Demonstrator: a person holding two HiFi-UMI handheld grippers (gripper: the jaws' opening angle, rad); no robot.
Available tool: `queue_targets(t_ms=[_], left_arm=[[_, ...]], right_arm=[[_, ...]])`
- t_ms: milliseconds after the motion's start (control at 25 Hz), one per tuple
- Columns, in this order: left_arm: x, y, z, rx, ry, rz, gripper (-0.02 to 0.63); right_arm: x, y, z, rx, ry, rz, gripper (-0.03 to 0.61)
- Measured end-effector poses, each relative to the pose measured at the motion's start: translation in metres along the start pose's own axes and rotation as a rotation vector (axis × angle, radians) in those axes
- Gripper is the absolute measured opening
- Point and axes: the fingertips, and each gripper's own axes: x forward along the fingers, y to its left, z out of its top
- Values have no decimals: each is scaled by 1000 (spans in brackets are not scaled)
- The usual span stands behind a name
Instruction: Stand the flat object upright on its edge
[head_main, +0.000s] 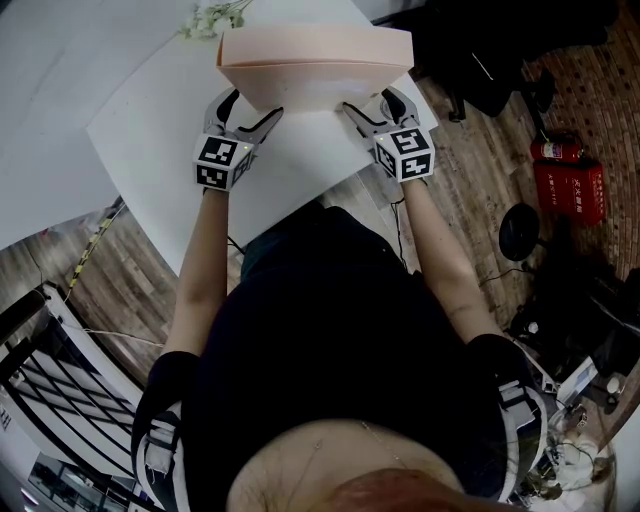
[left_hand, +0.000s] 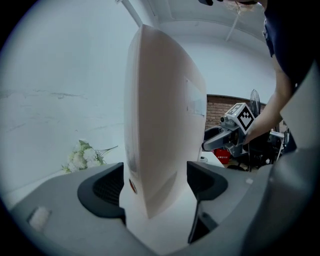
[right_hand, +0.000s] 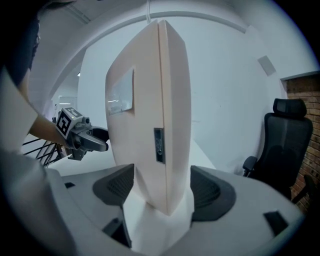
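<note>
A flat, pale pink-white slab (head_main: 315, 60) stands upright on its long edge on the white table (head_main: 150, 130). My left gripper (head_main: 252, 108) is at its left end and my right gripper (head_main: 370, 103) at its right end. In the left gripper view the slab's (left_hand: 165, 125) end rises between the jaws of the left gripper (left_hand: 155, 182), with a clear gap at the right pad. In the right gripper view the slab's (right_hand: 150, 125) other end, with a small port, stands between the dark pads of the right gripper (right_hand: 162, 187), which sit close beside it without pressing. Both grippers are open.
A sprig of white flowers (head_main: 212, 17) lies at the table's far left. The table's front edge is just before the person's body. On the wood floor to the right are a red fire extinguisher (head_main: 570, 180), a black round base (head_main: 520, 232) and a black office chair (right_hand: 282, 145).
</note>
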Motion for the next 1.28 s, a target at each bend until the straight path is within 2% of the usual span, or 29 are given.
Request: queue_targets(t_ms=[160,440,600,920,1280], left_arm=[[-1,-1,11,-8,-21,-45,390],[-12,4,52,-55,-126,-73,397],[-20,3,80,-75,-190,-85,403],[-40,9,117,-53,-282,-76,410],[-67,5,172,-15,-394,-50,411]], right_arm=[[-6,-3,12,-7,-31,21,325],[-22,-9,43,-4,-116,33,331],[-36,-9,67,-41,-165,53,334],[-57,-3,115,-85,-279,90,335],[-94,-10,167,-91,-417,55,334]])
